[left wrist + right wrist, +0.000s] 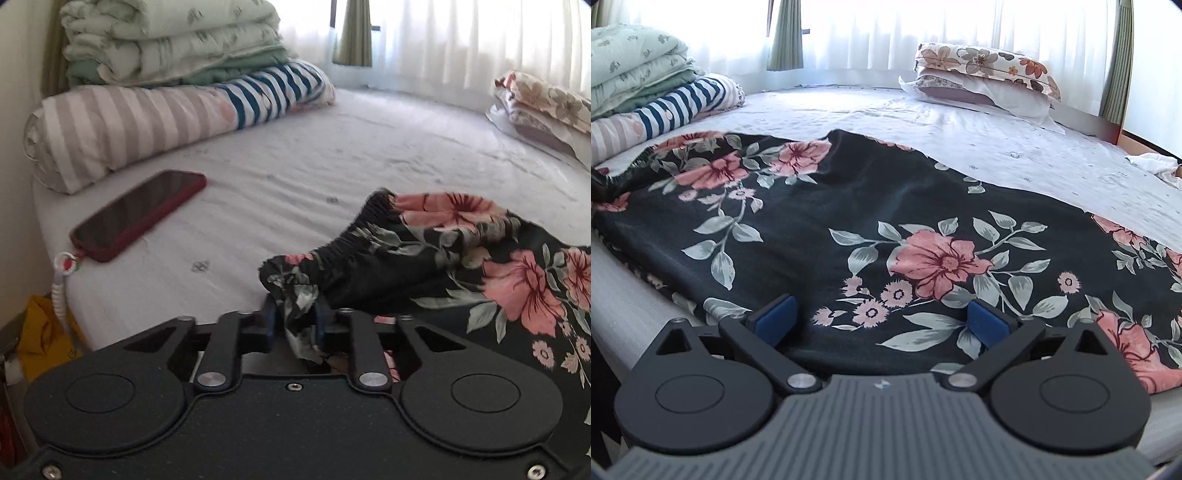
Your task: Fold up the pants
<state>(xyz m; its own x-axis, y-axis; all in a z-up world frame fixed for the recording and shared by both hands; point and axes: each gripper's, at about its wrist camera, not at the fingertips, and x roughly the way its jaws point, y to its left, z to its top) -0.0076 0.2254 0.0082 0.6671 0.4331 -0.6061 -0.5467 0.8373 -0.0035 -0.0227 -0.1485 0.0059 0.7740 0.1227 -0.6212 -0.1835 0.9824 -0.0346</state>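
Black pants (480, 273) with pink flowers and grey leaves lie on the white bed sheet (332, 147). Their gathered elastic waistband (354, 236) is bunched up at the left end. My left gripper (295, 317) is shut on a fold of that fabric just below the waistband, and the cloth hangs between its blue pads. In the right wrist view the pants (886, 206) are spread flat across the near side of the bed. My right gripper (882, 314) stands open just over their near edge, with its blue pads wide apart and nothing pinched.
A red-cased phone (140, 214) with a charging cable lies on the sheet to the left. Behind it are a striped bolster (122, 129) and stacked folded quilts (166, 40). Floral pillows (986, 70) sit at the far right, and a white cloth (1152, 162) lies at the right edge.
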